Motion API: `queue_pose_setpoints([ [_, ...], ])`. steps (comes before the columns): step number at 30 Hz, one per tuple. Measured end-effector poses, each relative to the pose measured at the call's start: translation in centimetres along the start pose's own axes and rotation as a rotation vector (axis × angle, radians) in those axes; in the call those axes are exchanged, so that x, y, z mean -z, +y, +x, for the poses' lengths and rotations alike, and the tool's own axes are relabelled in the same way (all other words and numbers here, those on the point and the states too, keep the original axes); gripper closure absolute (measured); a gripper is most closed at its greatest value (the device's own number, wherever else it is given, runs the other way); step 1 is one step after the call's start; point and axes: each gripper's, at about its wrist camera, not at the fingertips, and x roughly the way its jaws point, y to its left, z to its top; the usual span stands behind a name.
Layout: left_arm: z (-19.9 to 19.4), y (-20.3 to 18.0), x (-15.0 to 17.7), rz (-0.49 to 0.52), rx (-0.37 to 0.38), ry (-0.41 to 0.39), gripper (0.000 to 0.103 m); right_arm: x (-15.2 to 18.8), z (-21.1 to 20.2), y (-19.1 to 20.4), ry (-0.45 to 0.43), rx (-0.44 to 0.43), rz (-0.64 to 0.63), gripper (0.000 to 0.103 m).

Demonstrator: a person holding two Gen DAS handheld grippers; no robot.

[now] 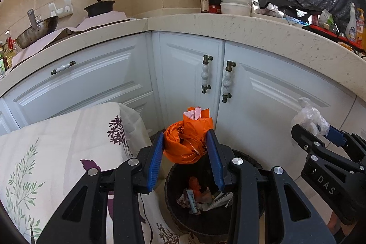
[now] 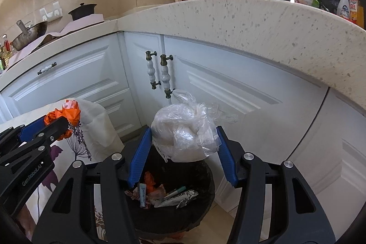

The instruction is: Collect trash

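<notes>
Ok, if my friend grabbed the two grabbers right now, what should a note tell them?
Left gripper: shut on the orange bag, held above the black bin.
Right gripper: shut on the clear plastic bag, also above the bin.
Done: both bags picked up and carried to the bin, which already holds wrappers and scraps.
Left: lower each bag, open the jaws and drop it in.

Left gripper [image 1: 186, 152]: tipped down, blue pads squeezing something.
Right gripper [image 2: 185, 148]: tipped down beside it, squeezing too.
</notes>
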Motion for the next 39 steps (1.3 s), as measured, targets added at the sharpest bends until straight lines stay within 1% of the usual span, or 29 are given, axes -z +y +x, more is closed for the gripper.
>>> queue_pose_setpoints([
  [8, 0.9, -0.3, -0.1, -0.002, -0.006, -0.004, 0.064, 0.4, 1.5, -0.1, 0.011, 0.008, 0.005, 0.048],
  [11, 1.2, -0.3, -0.2, -0.006, -0.004, -0.003, 0.063, 0.3, 1.8, -0.2, -0.002, 0.013, 0.007, 0.042],
  [12, 1.2, -0.3, -0.2, -0.007, -0.005, -0.003, 0.063, 0.3, 1.9, -0.2, -0.004, 0.013, 0.008, 0.042],
  [14, 1.3, -0.2, -0.4, -0.01, -0.009, -0.006, 0.055, 0.2, 2.0, -0.2, -0.006, 0.013, 0.01, 0.04],
  [16, 1.3, -0.2, -0.5, -0.013, -0.01, -0.011, 0.052, 0.1, 1.9, -0.3, -0.011, 0.016, 0.012, 0.038],
  [19, 1.3, -0.2, -0.6, -0.014, -0.009, -0.013, 0.049, 0.0, 1.9, -0.3, -0.013, 0.016, 0.012, 0.038],
  [21, 1.3, -0.1, -0.7, -0.015, -0.01, -0.015, 0.045, 0.0, 1.7, -0.3, -0.015, 0.017, 0.008, 0.038],
  [23, 1.2, 0.0, -0.7, -0.021, -0.007, -0.017, 0.038, -0.1, 1.5, -0.4, -0.017, 0.019, 0.008, 0.038],
  [34, 0.6, 0.1, -1.0, -0.033, -0.001, -0.03, 0.029, -0.3, 1.1, -0.6, -0.019, 0.036, 0.015, 0.036],
  [39, 0.0, 0.4, -1.1, -0.029, -0.009, -0.037, 0.026, -0.4, 0.7, -0.5, -0.019, 0.04, 0.016, 0.032],
])
